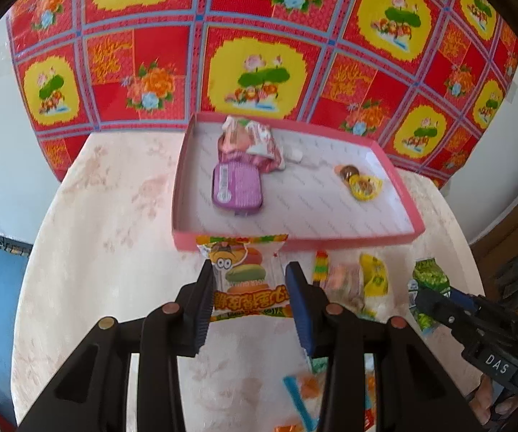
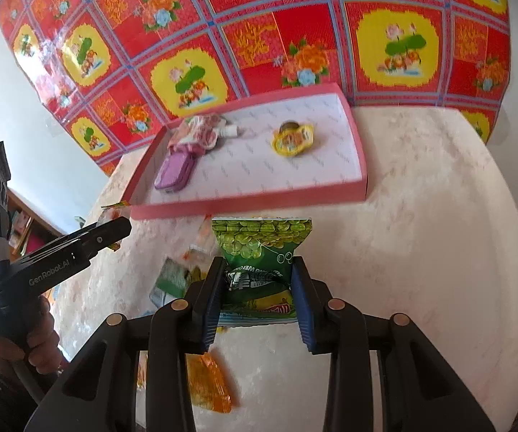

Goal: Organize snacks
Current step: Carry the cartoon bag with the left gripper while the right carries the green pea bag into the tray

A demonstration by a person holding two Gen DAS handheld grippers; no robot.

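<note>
In the left wrist view, nearest to us, the left gripper (image 1: 248, 300) is clenched on a burger gummy packet (image 1: 246, 273). Both pads press its sides, and the packet's long axis runs away from us, straight along the fingers, its top edge overlapping the near wall of the pink tray (image 1: 296, 243). So the tray lies directly ahead of this gripper and slightly to its right, with only the near wall between packet and tray floor. Inside we see a purple tin (image 1: 237, 187), a pink wrapped snack (image 1: 250, 144) and a yellow candy cup (image 1: 365, 185), which leaves bare floor toward the near side. Loose snacks (image 1: 352, 280) lie on the table (image 1: 97, 216) just right of the gripper. At the far right we see the right gripper (image 1: 430, 297) grasping a green pea packet (image 1: 428, 280).

In the right wrist view, the right gripper (image 2: 255, 291) sits closest, gripping the green pea packet (image 2: 260, 252) at its waist, long axis pointing forward. The pink tray (image 2: 251, 205) lies ahead and a little left, its near wall just above the packet's top. An orange wrapper (image 2: 210, 383) rests on the table (image 2: 421, 234) beneath the fingers. The left gripper (image 2: 115, 230) reaches in from the left, close to the tray's near left corner.

We judge both hands about equally near the tray, and each needs a short forward carry over the near wall.
</note>
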